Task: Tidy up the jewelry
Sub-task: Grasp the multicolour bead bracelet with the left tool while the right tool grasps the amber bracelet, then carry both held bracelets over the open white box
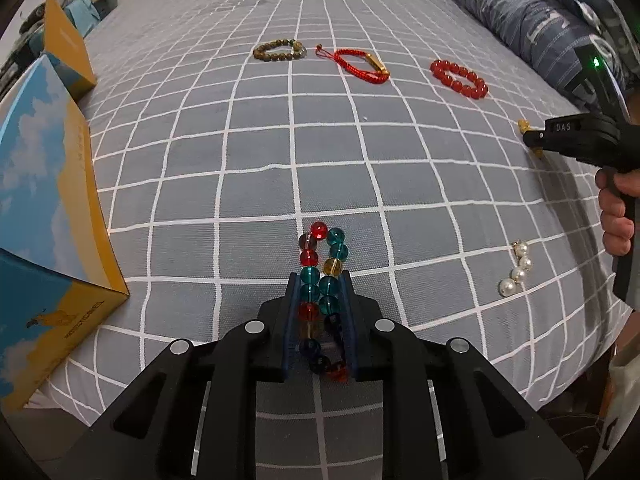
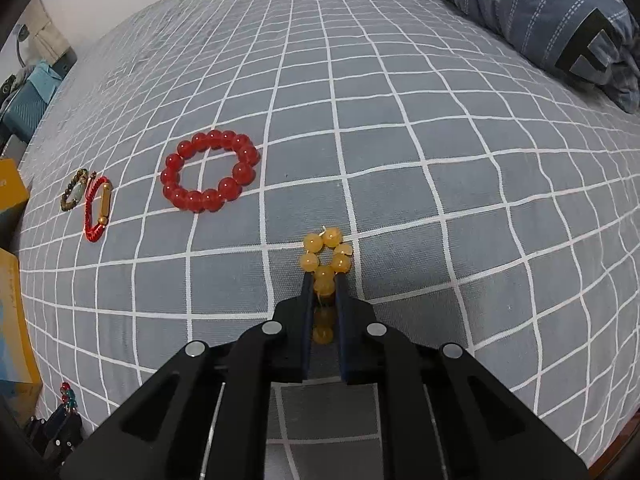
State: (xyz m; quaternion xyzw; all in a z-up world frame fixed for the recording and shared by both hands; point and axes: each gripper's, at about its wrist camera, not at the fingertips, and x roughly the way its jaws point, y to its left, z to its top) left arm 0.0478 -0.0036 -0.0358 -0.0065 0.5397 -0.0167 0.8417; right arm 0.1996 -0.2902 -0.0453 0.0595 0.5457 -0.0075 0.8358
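On a bed covered by a grey sheet with a white grid (image 1: pixel 240 152), several bracelets lie spread out. A rumpled blue-grey quilt with dashed stripes and block lettering (image 2: pixel 552 20) is bunched along the far right edge. At the left edge of the bed stands an open cardboard box printed with blue sky and yellow sand (image 1: pixel 48 216); its inside is turned away, so I cannot tell what it holds. Past the far left corner, blurred room clutter shows, too unclear to name.

The left gripper (image 1: pixel 319 280) pinches a bracelet of large glass beads in teal, red and amber (image 1: pixel 320 264), squeezed into two rows between its pads and resting on the sheet. The right gripper (image 2: pixel 324 278) is pressed tight on a bracelet of round yellow beads (image 2: pixel 326 252), whose far loop bulges beyond the fingertips onto the sheet.

Farther out lie an olive-brown bead bracelet (image 1: pixel 278 50), a red braided cord bracelet with a gold tube (image 1: pixel 362 64) just beside it, and a ring of glossy red beads (image 2: pixel 210 170). A short strand of white pearls (image 1: pixel 516 268) lies near the person's hand (image 1: pixel 616 208).
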